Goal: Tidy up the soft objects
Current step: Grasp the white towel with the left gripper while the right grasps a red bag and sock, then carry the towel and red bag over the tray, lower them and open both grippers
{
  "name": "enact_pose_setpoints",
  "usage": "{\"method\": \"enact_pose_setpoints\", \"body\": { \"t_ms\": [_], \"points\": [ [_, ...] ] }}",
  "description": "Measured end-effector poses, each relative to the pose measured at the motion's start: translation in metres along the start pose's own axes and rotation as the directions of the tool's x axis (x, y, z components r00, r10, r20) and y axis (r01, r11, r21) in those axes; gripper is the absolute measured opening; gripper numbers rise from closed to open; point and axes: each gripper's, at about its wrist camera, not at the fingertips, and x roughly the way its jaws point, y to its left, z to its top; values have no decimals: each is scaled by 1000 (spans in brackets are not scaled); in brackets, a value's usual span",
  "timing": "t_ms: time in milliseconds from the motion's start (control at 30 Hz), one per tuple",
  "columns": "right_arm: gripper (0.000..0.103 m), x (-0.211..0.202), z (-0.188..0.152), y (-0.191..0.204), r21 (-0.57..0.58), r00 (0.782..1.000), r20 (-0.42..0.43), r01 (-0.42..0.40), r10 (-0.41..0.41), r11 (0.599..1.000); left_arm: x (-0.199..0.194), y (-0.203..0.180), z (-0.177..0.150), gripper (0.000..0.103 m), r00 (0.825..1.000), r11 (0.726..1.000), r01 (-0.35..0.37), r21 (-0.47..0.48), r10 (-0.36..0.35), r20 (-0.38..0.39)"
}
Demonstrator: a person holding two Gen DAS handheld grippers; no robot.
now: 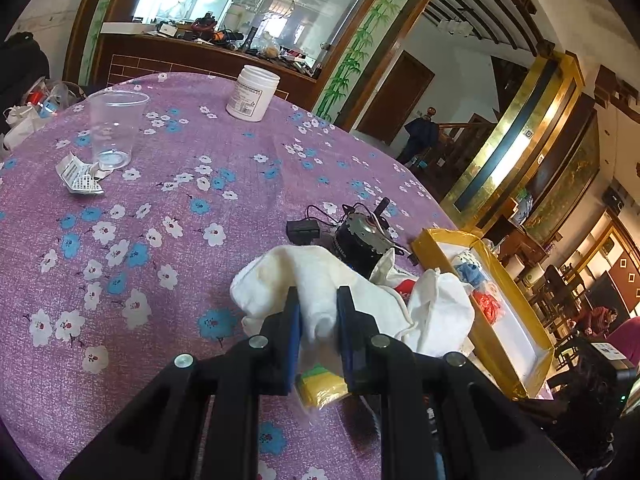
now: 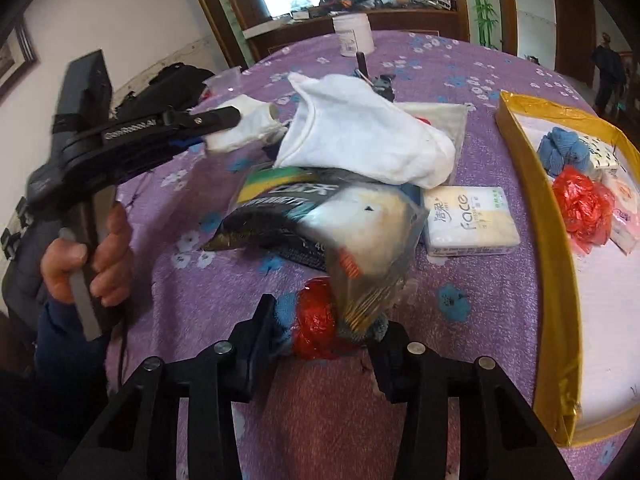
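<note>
- Looking along the left gripper (image 1: 318, 312), its blue-padded fingers are clamped on a fold of the white cloth (image 1: 320, 276), a limp, creased cotton piece bunched on the purple flowered tablecloth (image 1: 120, 208).
- Just right of it sits the yellow-edged box (image 1: 516, 292), already holding a blue knit bundle and a crumpled red bag; I judge the sorting partly done.
- Hard items nearby, a small motor (image 1: 360, 240), a clear plastic cup (image 1: 114, 128) and a white jar (image 1: 253, 93), look like bystanders.
- From the right wrist, the right gripper (image 2: 324, 332) stands with jaws spread around a red-and-blue soft bundle (image 2: 312, 324); whether they press it I cannot tell.
- Left to move, I judge: the white cloth (image 2: 360, 128), a glossy crinkled packet (image 2: 320, 220) and a squarish tissue pack (image 2: 470, 220), all outside the yellow-edged box (image 2: 560, 264).
</note>
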Motion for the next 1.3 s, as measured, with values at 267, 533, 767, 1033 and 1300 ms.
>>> {"method": "enact_pose_setpoints", "body": {
  "t_ms": [267, 533, 767, 1033, 1300],
  "points": [
    [47, -32, -9, -24, 27, 997, 80, -25, 23, 999, -6, -8, -1, 16, 999, 999, 11, 35, -13, 30],
    [48, -61, -8, -27, 44, 980, 195, -38, 29, 998, -10, -16, -1, 16, 998, 997, 18, 73, -22, 53],
    [48, -65, -6, -43, 142, 978, 208, -15, -16, 990, -9, -21, -3, 16, 999, 995, 14, 97, -19, 48],
    [48, -74, -7, -60, 198, 973, 225, 0, -46, 980, -9, -25, -4, 16, 998, 992, 58, 109, -62, 31],
    [48, -85, -13, -72, 221, 965, 257, -4, -54, 975, -20, -42, 0, 16, 996, 989, 83, 120, -87, 34]
  ]
}}
